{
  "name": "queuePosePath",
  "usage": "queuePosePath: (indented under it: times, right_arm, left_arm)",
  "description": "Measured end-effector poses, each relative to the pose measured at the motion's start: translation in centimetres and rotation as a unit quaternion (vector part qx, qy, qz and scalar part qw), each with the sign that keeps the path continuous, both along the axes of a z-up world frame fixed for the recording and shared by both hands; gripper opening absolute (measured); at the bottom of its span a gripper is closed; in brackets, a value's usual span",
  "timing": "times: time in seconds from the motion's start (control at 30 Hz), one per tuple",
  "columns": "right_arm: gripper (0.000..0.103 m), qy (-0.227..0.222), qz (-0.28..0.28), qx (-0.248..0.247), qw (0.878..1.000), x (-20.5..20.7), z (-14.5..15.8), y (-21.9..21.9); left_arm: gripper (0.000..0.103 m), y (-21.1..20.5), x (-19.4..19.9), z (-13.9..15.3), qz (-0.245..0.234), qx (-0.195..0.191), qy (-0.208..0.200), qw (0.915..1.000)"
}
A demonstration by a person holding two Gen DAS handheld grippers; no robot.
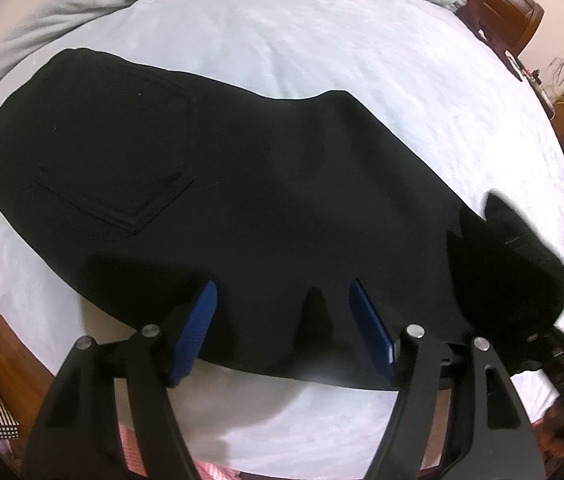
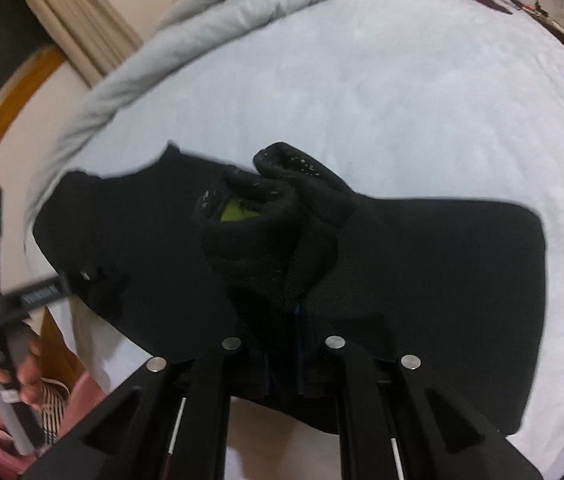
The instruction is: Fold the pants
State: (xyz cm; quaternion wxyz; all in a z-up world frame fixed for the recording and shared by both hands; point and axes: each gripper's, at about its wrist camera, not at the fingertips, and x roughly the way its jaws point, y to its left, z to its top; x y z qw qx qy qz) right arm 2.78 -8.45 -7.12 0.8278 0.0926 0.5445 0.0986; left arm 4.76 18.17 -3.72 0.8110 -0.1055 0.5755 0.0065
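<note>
Two hand-held grippers are working black pants spread flat on a bed covered by a pale, slightly fuzzy sheet. The left hand-held gripper hangs over the near edge, blue ribbed pads wide apart, nothing between them. The right hand-held gripper is narrow, with a bunched ridge of thick matte cloth rising between its fingers, probably so that part can be carried over for a fold. A grey quilt sits rumpled at the far side.
</note>
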Motion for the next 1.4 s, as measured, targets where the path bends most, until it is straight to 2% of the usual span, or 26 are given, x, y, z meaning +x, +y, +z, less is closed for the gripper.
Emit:
queuePosePath:
  times: [0.03,0.1,0.17,0.27,0.33,0.6,0.77,0.93,0.97,1.0,1.03,1.07,1.13,1.23,1.4]
  right_arm:
    - [0.028,0.005,0.005,0.004,1.000,0.0,-0.4,0.3]
    - [0.057,0.013,0.023,0.035,0.999,-0.3,-0.5,0.8]
    - [0.072,0.013,0.043,0.088,0.995,-0.9,-0.1,0.7]
    - [0.073,0.021,0.061,0.184,0.981,-1.8,0.5,-0.6]
    - [0.073,0.019,0.048,0.200,0.979,-2.6,0.9,-2.0]
    - [0.074,0.000,-0.023,0.133,0.991,-6.4,2.2,-9.2]
    - [0.072,-0.003,-0.036,0.141,0.989,-7.2,1.7,-10.3]
    - [0.074,-0.015,-0.019,0.117,0.993,-6.9,1.9,-9.5]
    - [0.074,-0.016,-0.021,0.119,0.993,-7.0,1.9,-9.7]
    - [0.074,-0.016,-0.024,0.121,0.992,-7.1,1.9,-9.9]
    - [0.074,-0.016,-0.029,0.124,0.992,-7.1,1.9,-10.2]
    - [0.074,-0.018,-0.031,0.125,0.992,-7.2,2.1,-10.6]
    - [0.074,-0.024,-0.036,0.123,0.991,-7.4,2.6,-11.1]
    - [0.074,-0.032,-0.046,0.124,0.991,-7.4,3.4,-12.1]
    - [0.074,-0.042,-0.056,0.126,0.990,-7.3,4.1,-12.8]
  left_arm:
    - [0.069,-0.1,0.1,0.0,-0.001,-0.005,0.002,1.0000]
    - [0.070,-0.6,0.3,0.1,-0.008,-0.019,0.004,0.9998]
    - [0.072,-1.4,0.5,0.1,-0.017,-0.041,0.011,0.9990]
    - [0.074,-2.7,0.7,-0.4,-0.028,-0.073,0.030,0.9965]
    - [0.075,-3.5,0.5,-0.7,-0.034,-0.087,0.039,0.9949]
    - [0.077,-8.4,0.3,-2.1,-0.055,-0.125,0.064,0.9886]
    - [0.078,-11.2,1.1,-2.9,-0.055,-0.152,0.101,0.9816]
    - [0.080,-12.6,0.7,-2.8,-0.055,-0.126,0.096,0.9858]
    - [0.077,-12.3,0.6,-3.0,-0.050,-0.124,0.099,0.9860]
    - [0.061,-12.3,0.7,-3.3,-0.044,-0.117,0.100,0.9871]
    - [0.039,-12.4,0.9,-3.4,-0.042,-0.107,0.098,0.9885]
    - [0.030,-12.3,1.0,-3.6,-0.043,-0.101,0.095,0.9894]
    - [0.015,-11.8,1.1,-3.6,-0.041,-0.118,0.093,0.9879]
    - [0.012,-10.9,0.8,-2.4,-0.042,-0.131,0.067,0.9881]
    - [0.011,-7.3,-0.2,0.3,-0.038,-0.111,0.014,0.9930]
